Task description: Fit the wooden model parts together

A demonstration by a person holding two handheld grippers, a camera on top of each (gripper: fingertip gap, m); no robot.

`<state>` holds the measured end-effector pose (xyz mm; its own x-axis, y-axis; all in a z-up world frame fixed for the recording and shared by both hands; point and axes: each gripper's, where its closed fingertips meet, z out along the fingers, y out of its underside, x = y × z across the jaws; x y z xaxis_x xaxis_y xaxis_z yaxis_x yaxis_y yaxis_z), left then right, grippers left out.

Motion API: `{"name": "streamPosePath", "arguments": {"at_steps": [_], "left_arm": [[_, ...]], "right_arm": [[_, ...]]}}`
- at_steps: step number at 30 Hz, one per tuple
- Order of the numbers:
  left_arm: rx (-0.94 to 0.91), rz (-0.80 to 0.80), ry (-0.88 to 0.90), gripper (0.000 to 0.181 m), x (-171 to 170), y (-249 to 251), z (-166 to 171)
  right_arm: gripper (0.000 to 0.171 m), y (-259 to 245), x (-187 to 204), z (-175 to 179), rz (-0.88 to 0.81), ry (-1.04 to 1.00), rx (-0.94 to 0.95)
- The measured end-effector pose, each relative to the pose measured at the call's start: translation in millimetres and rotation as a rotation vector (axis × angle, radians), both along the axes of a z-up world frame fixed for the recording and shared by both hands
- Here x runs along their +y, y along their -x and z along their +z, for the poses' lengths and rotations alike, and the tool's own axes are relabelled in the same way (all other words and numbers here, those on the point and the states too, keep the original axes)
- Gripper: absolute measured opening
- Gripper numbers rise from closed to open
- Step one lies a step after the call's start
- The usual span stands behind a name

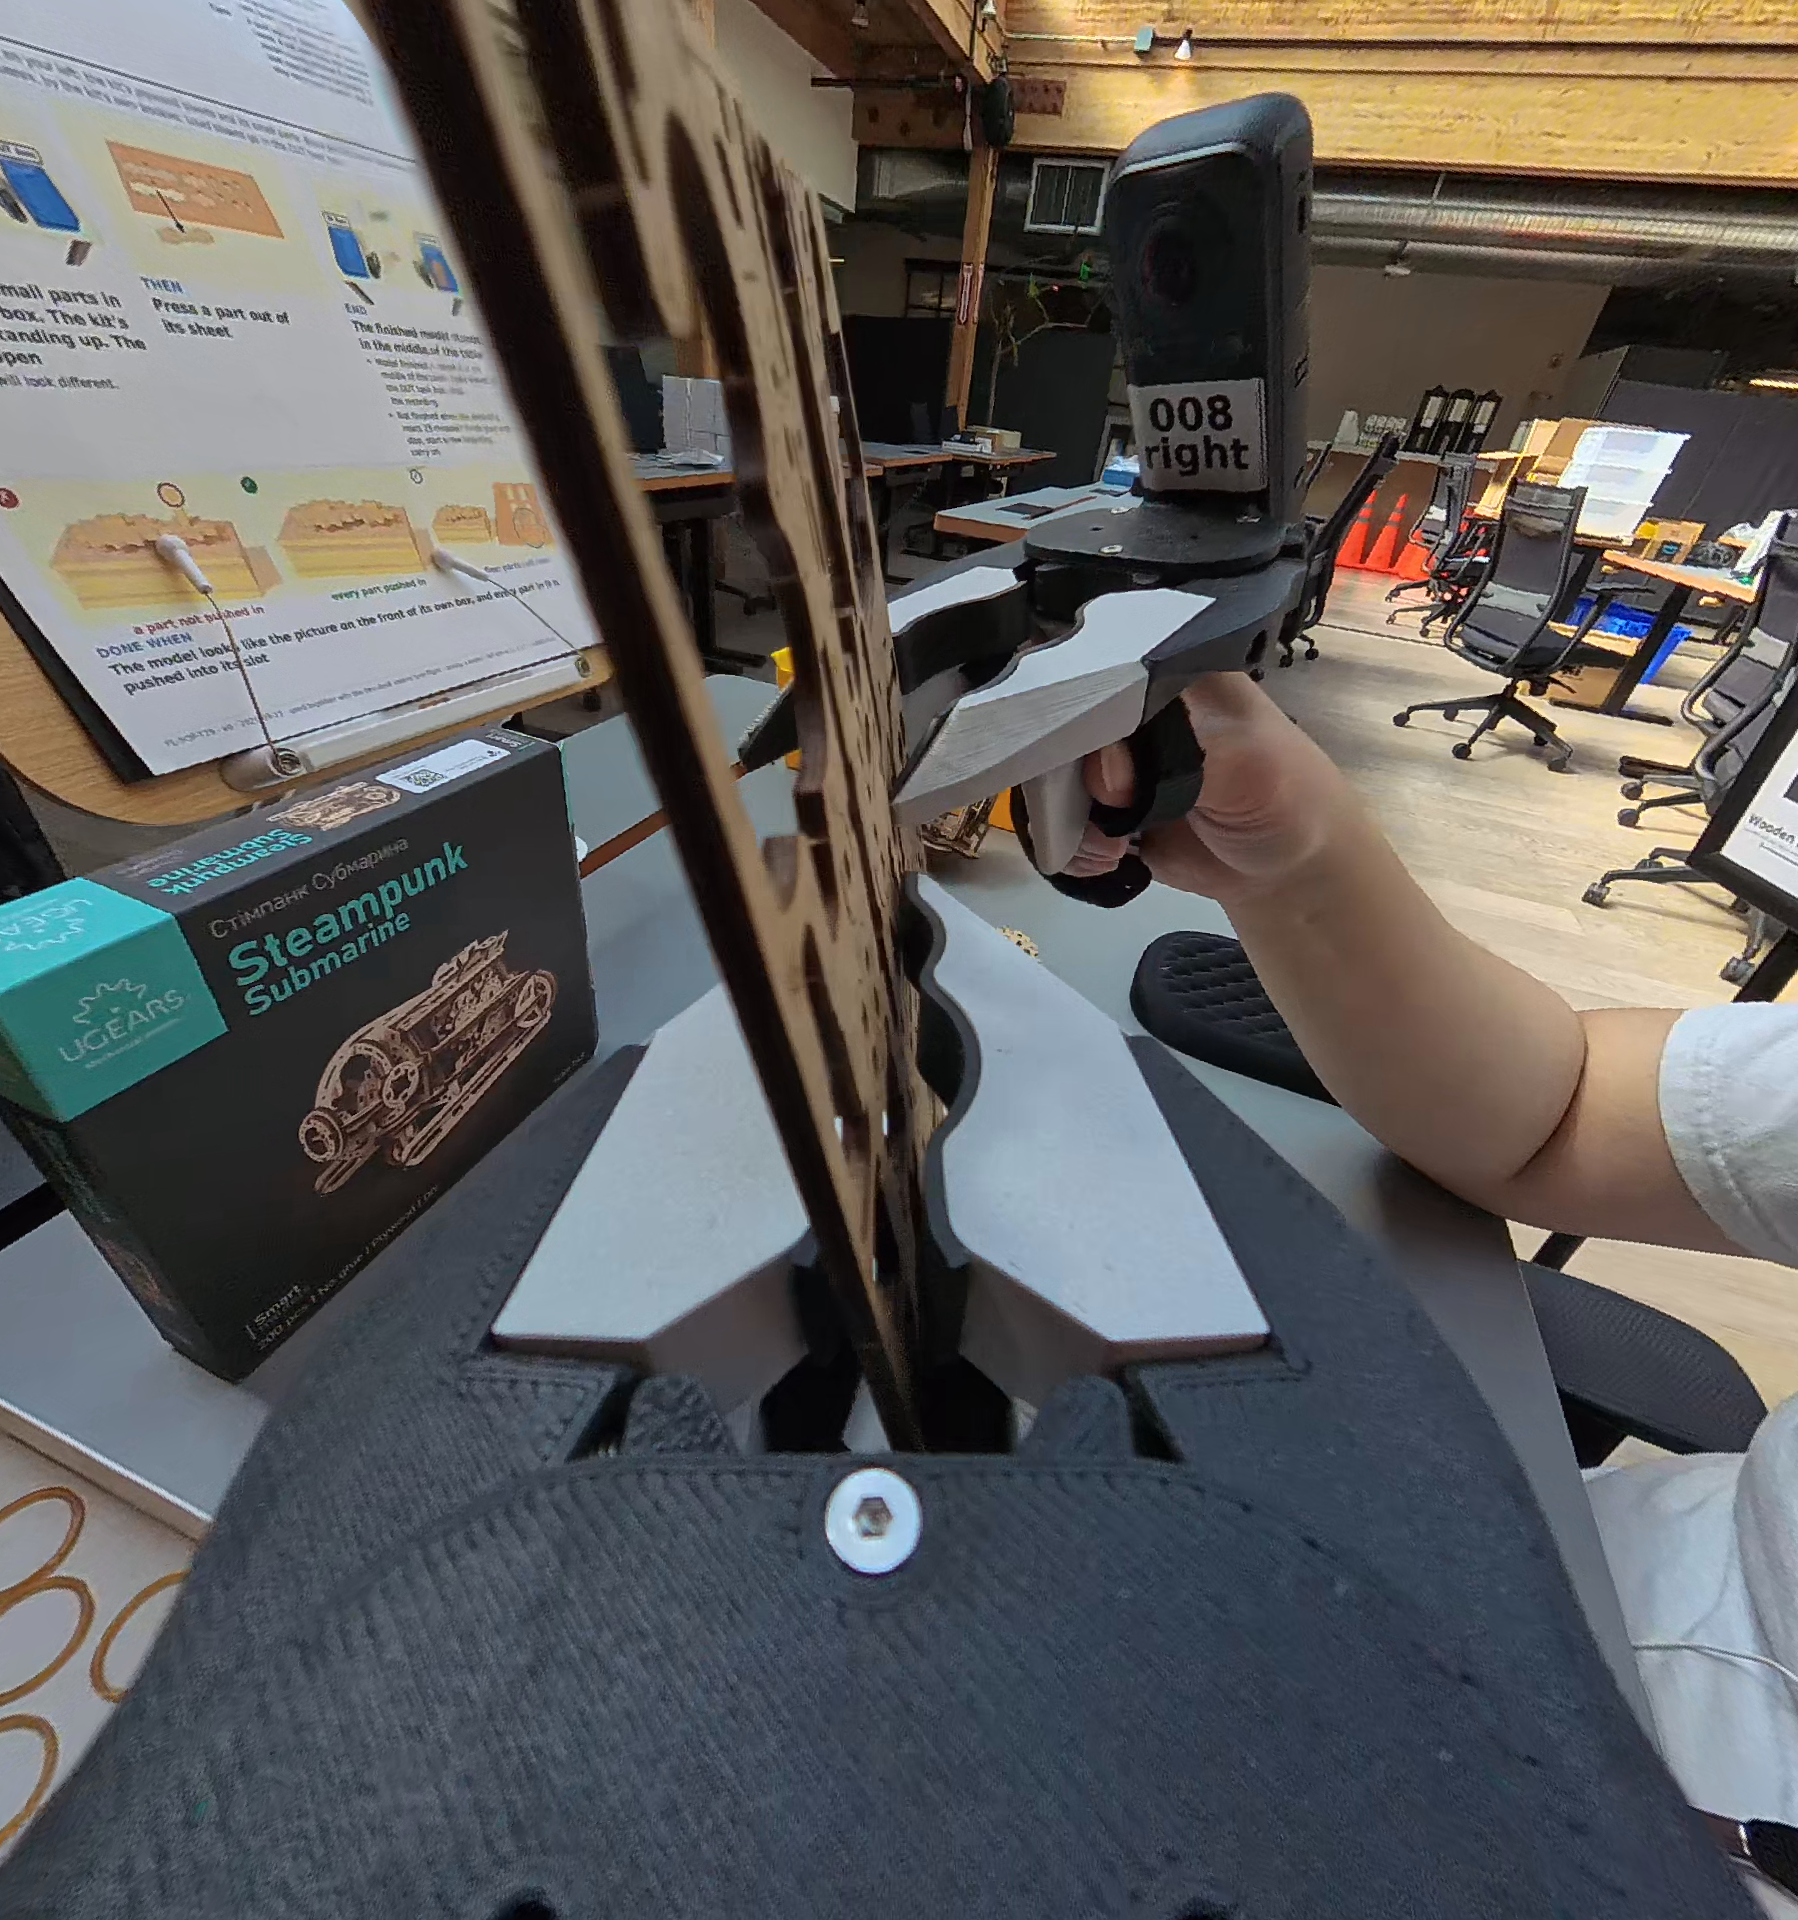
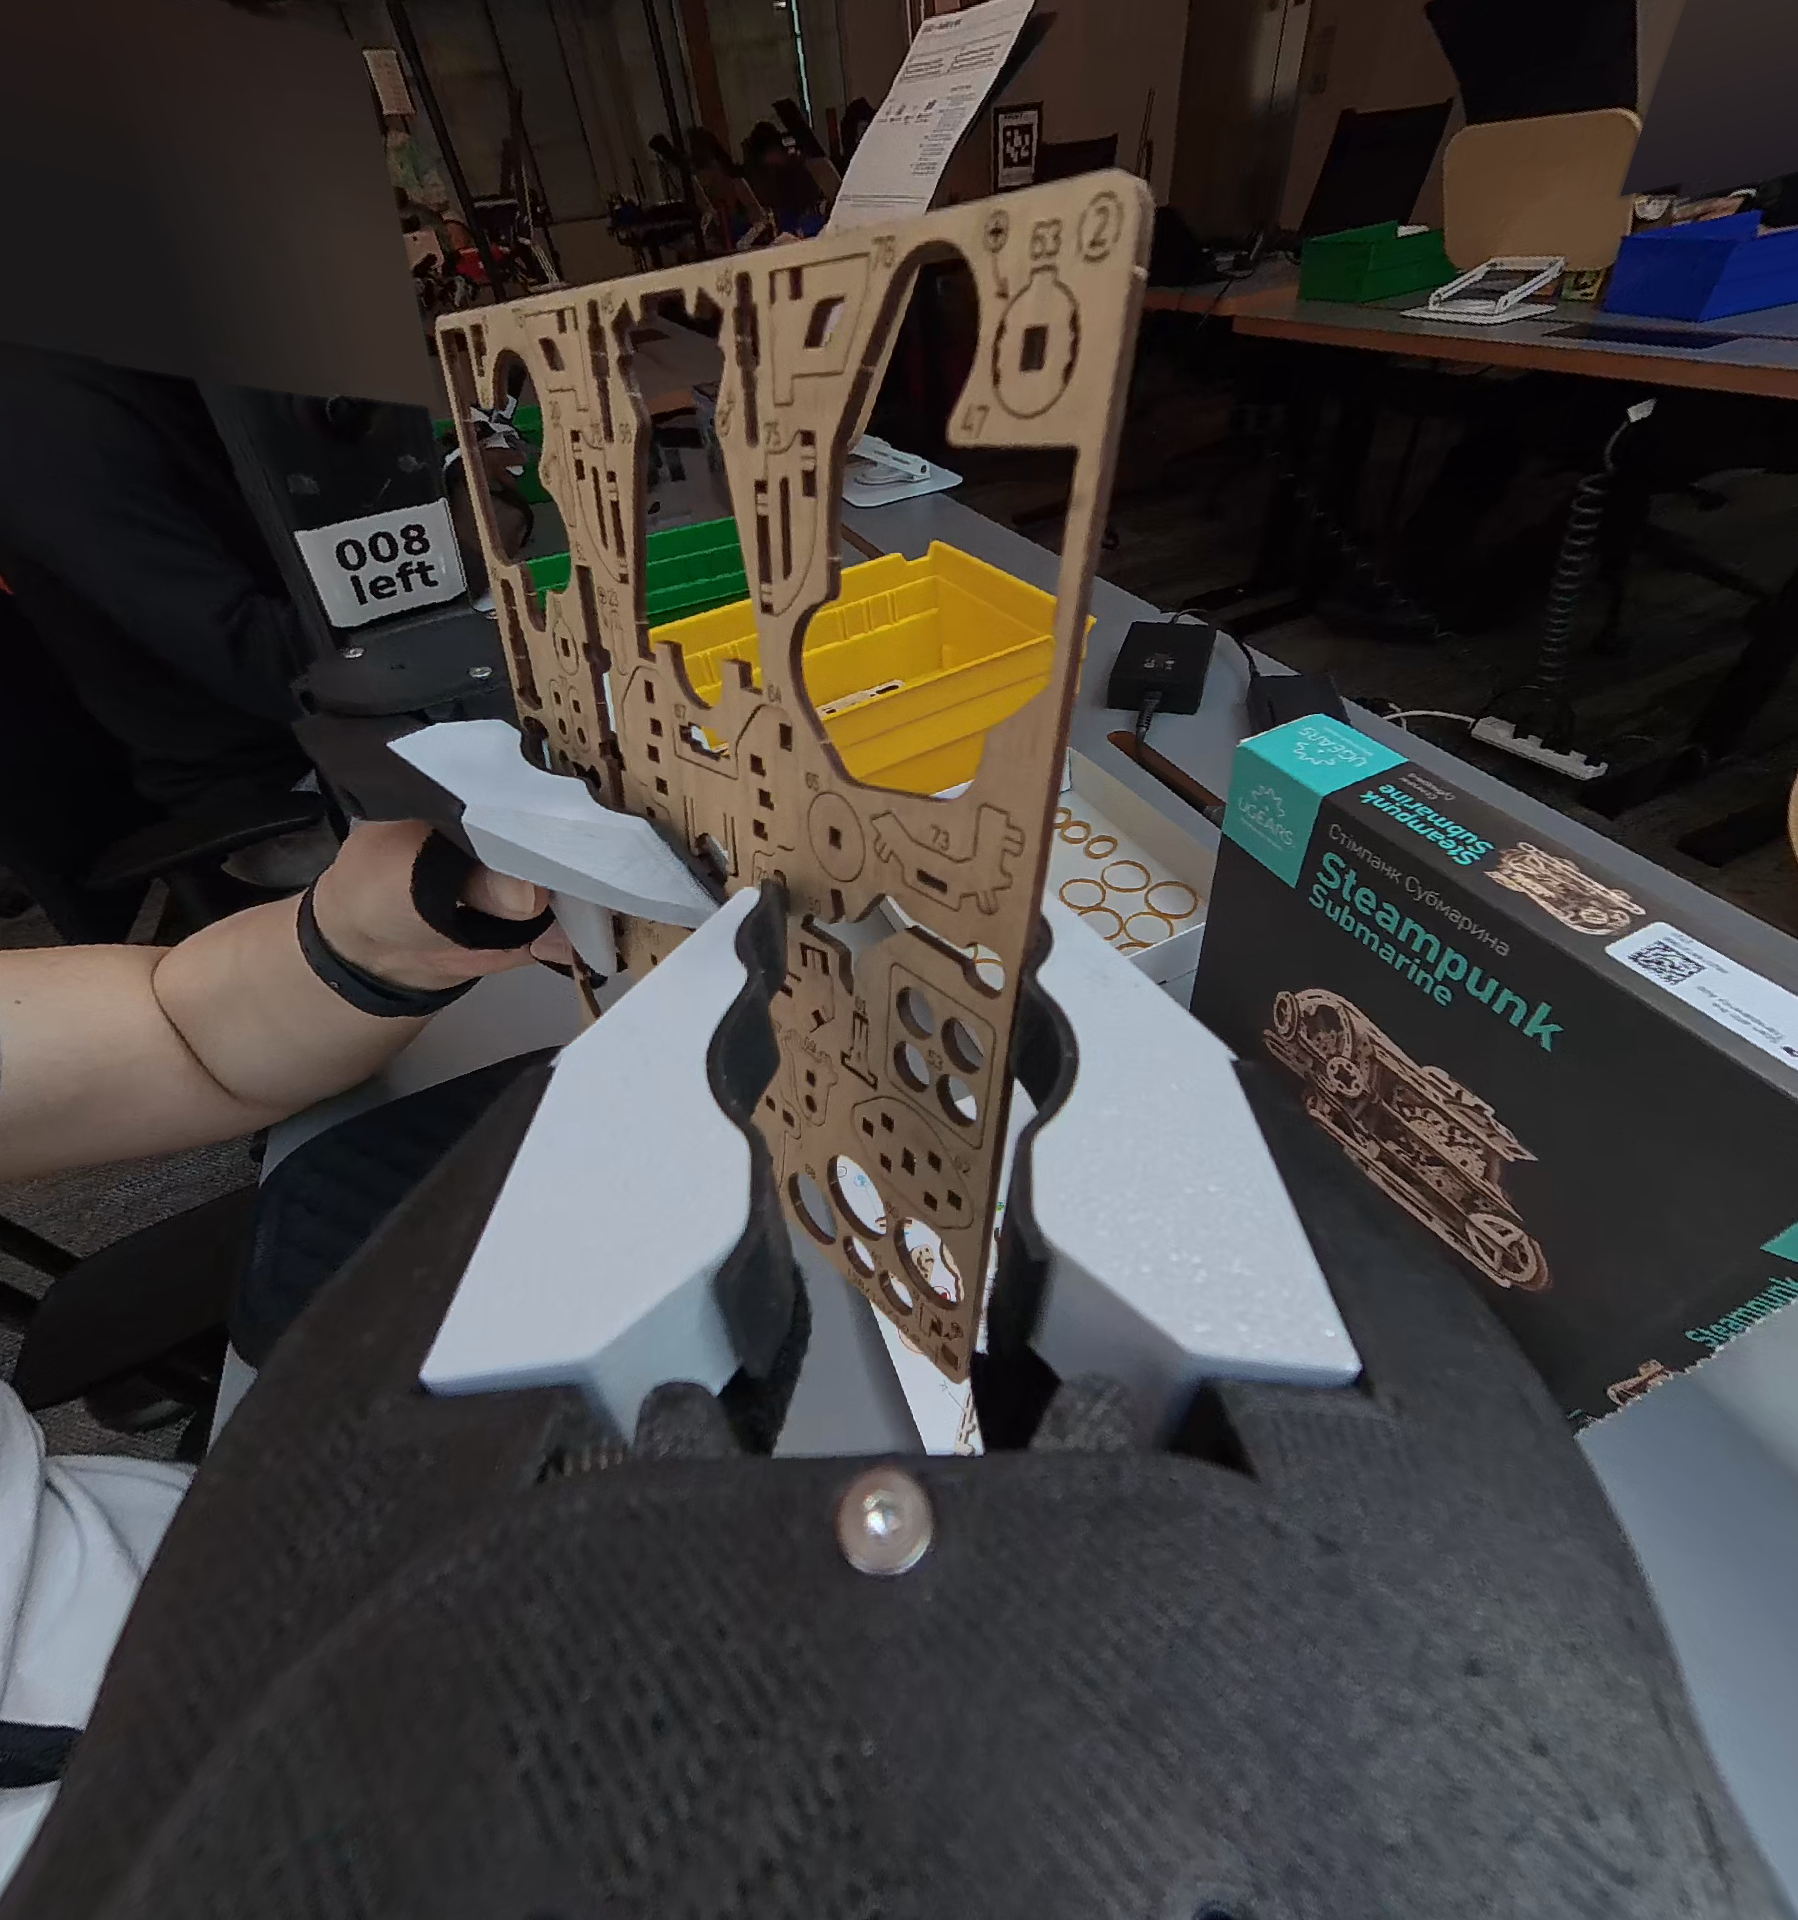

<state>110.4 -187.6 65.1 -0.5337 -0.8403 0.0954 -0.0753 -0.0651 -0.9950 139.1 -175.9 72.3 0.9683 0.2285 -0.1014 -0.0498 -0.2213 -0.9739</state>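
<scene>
The wooden sheet (image 2: 770,644) of laser-cut model parts stands upright in the air, clear of the counter (image 1: 1394,1174), with several parts already gone and holes where they were. The left gripper (image 1: 879,1049) has its jaws drawn together on one edge of the sheet, which runs straight up between them. The right gripper (image 2: 900,1049) has its jaws only partly apart; the sheet's lower edge sits between them, against the right-hand jaw, while a gap shows at the other, so I judge it a loose hold, not a firm clamp. The step in hand looks like freeing a part from the sheet. To do it well, the left gripper should hold the frame firmly while the right settles on 1 part only, near its small tabs, and presses square to the face without twisting, since thin ply may snap. Beyond the right jaws sits a yellow bin (image 2: 895,665); to their right stand the kit box (image 2: 1497,1018) and rubber bands (image 2: 1123,894).
</scene>
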Motion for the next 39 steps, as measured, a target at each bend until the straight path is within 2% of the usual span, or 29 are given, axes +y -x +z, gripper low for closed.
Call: {"name": "streamPosePath", "arguments": {"at_steps": [1,6,11,31,36,39], "left_arm": [[0.000,-0.018,0.026,0.000,1,1,1],[0.004,-0.089,0.075,0.002,-1,6,7],[0.001,-0.078,0.066,0.002,-2,5,6],[-0.043,-0.004,-0.015,0.002,-7,5,6],[-0.027,-0.065,0.074,0.001,-8,8,13],[-0.018,-0.072,0.095,0.001,-6,8,12]], "right_arm": [[0.042,1,0,2,0.004,-0.012,-0.001],[0.028,11,-7,16,0.086,-0.069,0.072],[0.040,9,-6,12,0.036,-0.047,0.006],[0.040,5,-6,10,0.011,-0.032,-0.037],[0.037,11,-10,17,0.079,-0.064,0.053],[0.039,11,-9,15,0.069,-0.052,0.028]]}}
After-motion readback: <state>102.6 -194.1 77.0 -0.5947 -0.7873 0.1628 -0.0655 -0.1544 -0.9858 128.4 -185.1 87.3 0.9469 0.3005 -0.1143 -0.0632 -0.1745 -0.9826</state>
